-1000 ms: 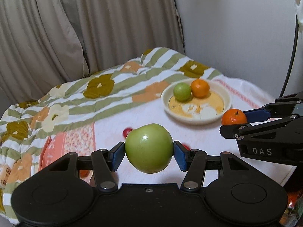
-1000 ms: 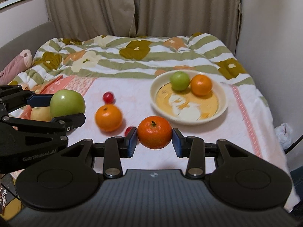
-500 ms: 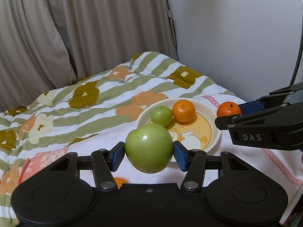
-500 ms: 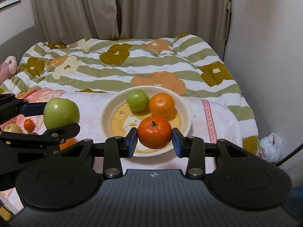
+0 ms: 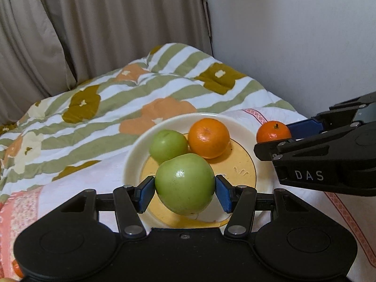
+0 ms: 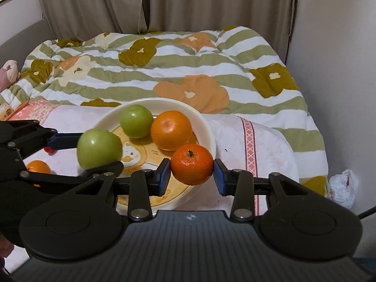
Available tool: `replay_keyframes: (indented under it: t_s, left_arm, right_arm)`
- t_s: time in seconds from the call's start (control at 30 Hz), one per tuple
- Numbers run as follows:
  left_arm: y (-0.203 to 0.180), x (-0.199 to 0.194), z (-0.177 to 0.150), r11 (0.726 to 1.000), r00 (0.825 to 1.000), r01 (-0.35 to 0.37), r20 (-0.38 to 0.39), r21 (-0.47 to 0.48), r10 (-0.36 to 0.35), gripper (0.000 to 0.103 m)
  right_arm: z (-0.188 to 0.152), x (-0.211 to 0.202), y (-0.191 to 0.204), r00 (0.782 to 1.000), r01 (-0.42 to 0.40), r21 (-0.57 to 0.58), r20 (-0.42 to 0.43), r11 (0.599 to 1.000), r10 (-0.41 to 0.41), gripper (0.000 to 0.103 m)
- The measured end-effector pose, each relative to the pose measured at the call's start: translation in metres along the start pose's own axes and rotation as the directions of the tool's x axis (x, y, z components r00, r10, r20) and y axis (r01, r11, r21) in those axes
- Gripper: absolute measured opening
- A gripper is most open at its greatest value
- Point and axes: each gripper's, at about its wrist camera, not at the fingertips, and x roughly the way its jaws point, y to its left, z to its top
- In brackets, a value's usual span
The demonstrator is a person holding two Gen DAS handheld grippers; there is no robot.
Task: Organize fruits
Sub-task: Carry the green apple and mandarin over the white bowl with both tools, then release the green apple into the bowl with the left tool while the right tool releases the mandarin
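Left wrist view: left gripper (image 5: 185, 189) clamps an apple (image 5: 185, 183), right gripper (image 6: 191, 174) a mandarin (image 6: 191, 164), over the plate (image 5: 131, 155); next, likely lowering and releasing.

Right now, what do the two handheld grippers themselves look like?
Both are matte black plastic with silver pivot screws and blue pads on the fingers. The left gripper has a smooth body with two round discs. The right gripper has a ribbed grey top; its side reads DAS in white.

Beige curtains (image 6: 164, 2), pale wall (image 5: 293, 35), floral striped quilt (image 6: 164, 70) on bed.
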Motion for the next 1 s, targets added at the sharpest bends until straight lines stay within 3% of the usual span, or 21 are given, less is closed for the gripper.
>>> replay_keyframes:
  t_s: [0.43, 0.53, 0.57, 1.0]
  left_arm:
    - [-0.022, 0.033, 0.004, 0.998, 0.996, 0.032, -0.081, 0.047, -0.028, 0.062]
    - [-0.021, 0.025, 0.003, 0.998, 0.998, 0.036, -0.063, 0.054, -0.033, 0.092]
    - [-0.018, 0.020, 0.002, 0.998, 0.998, 0.042, -0.053, 0.045, -0.040, 0.095]
    - [0.015, -0.023, -0.008, 0.999, 0.999, -0.034, -0.042, -0.025, 0.033, 0.095]
  right_arm:
    - [0.003, 0.012, -0.023, 1.000, -0.009, 0.011, -0.017, 1.000, 0.009, 0.054]
    - [0.004, 0.010, -0.024, 1.000, -0.021, 0.014, -0.015, 1.000, 0.021, 0.054]
    - [0.004, 0.008, -0.022, 1.000, -0.025, 0.008, -0.014, 1.000, 0.025, 0.055]
    - [0.004, 0.016, -0.005, 0.993, -0.115, -0.025, -0.001, 0.993, 0.115, 0.055]
